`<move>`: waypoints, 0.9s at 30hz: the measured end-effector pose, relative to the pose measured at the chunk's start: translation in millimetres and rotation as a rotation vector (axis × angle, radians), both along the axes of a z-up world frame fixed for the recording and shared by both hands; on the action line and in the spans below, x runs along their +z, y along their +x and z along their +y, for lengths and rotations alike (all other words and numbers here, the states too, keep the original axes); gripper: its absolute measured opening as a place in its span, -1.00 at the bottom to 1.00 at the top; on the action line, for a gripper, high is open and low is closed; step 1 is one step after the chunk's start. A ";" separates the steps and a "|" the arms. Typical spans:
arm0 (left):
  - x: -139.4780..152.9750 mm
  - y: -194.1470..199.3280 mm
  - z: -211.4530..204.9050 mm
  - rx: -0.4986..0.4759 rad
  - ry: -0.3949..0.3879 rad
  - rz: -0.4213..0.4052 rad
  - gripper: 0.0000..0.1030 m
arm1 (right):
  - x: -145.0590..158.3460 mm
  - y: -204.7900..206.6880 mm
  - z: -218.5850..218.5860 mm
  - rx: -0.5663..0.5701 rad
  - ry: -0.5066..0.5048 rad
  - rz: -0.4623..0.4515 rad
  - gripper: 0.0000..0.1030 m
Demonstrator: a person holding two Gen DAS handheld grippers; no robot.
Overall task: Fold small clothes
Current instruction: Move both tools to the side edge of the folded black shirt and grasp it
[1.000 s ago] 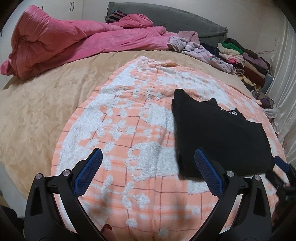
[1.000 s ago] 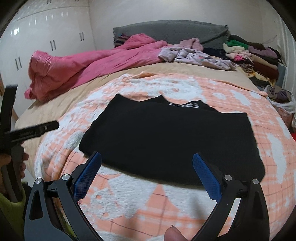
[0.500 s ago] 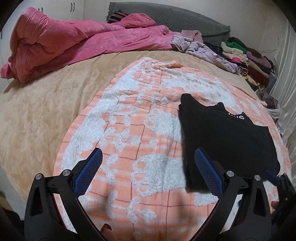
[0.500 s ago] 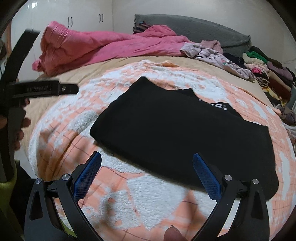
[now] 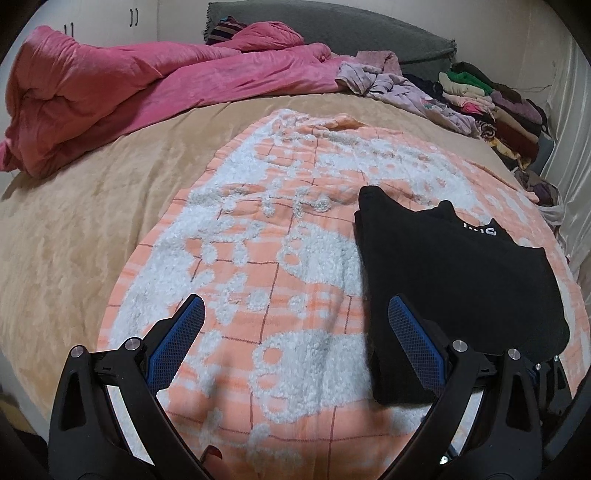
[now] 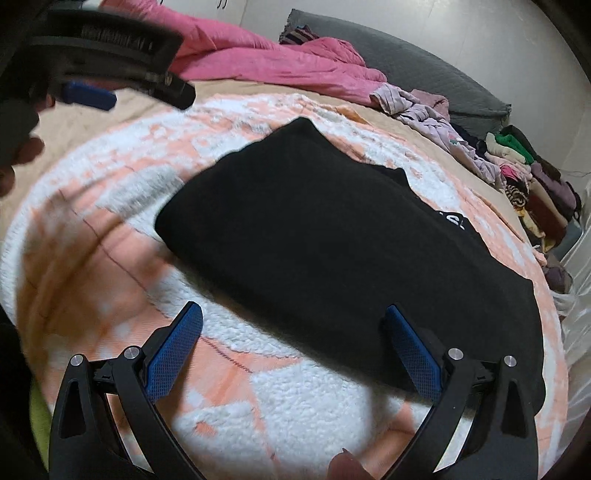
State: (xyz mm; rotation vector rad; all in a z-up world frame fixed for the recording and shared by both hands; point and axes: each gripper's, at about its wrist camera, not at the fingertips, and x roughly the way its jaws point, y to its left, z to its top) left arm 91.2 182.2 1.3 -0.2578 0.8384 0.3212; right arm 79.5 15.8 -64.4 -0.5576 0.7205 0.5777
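A folded black garment (image 5: 454, 280) lies flat on an orange-and-white checked blanket (image 5: 280, 266) spread over the tan bed cover (image 5: 85, 206), toward the bed's right edge and close to its near edge. White lettering shows at the garment's neckline (image 5: 480, 230); only a few partial characters are visible in either view, too cut off to read as a word. The left claw (image 5: 295, 332) hangs wide with nothing between its blue-padded fingers (image 5: 177, 336), over the blanket just left of the garment, its right finger overlapping the garment's near left edge in the left wrist view; whether it touches the cloth cannot be told. The right claw (image 6: 291, 343) is also spread wide and holds nothing, poised above the garment's near edge. In the right wrist view the left claw's black body appears blurred at the upper left with a line of white printing on it (image 6: 114, 40), too smeared to read. A crumpled pink duvet (image 5: 122, 85) lies along the bed's far left corner, a grey headboard cushion (image 5: 332, 26) at the far edge, loose lilac clothes (image 5: 399, 88) beside it, and a stack of folded clothes (image 5: 495, 107) along the far right edge.
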 end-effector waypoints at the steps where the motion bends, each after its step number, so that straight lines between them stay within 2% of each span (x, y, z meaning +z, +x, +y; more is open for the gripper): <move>1: -0.7 1.4 0.2 -0.001 -0.001 0.001 0.81 | -2.5 1.9 0.8 -0.003 -0.004 -0.001 0.91; 6: -6.7 10.5 2.0 -0.003 -0.003 0.014 0.81 | -7.5 10.7 9.4 -0.004 -0.011 -0.022 0.91; 17: -13.8 39.5 9.2 0.001 -0.017 0.036 0.81 | -11.9 20.5 26.2 -0.005 -0.039 -0.144 0.88; 19: -15.3 47.2 11.7 0.003 -0.027 0.043 0.81 | -9.4 19.0 23.5 -0.009 -0.033 -0.167 0.78; 20: -16.0 50.4 12.3 -0.001 -0.035 0.048 0.81 | -7.8 18.9 21.2 -0.009 -0.030 -0.182 0.59; 22: -18.3 58.8 13.1 -0.017 -0.085 0.055 0.81 | -5.0 19.2 17.1 -0.010 -0.013 -0.193 0.42; 24: -21.8 66.7 11.5 -0.042 -0.138 0.066 0.81 | -1.5 19.6 11.0 -0.008 0.024 -0.183 -0.07; 25: -25.3 72.3 9.4 -0.055 -0.166 0.078 0.81 | 0.8 20.7 7.3 0.003 0.051 -0.163 -0.21; 26: -27.4 76.4 6.9 -0.067 -0.181 0.089 0.81 | 2.5 20.3 5.3 0.013 0.069 -0.152 -0.46; 27: -29.3 80.5 4.1 -0.083 -0.196 0.095 0.81 | 3.9 17.4 3.9 0.018 0.077 -0.152 -0.58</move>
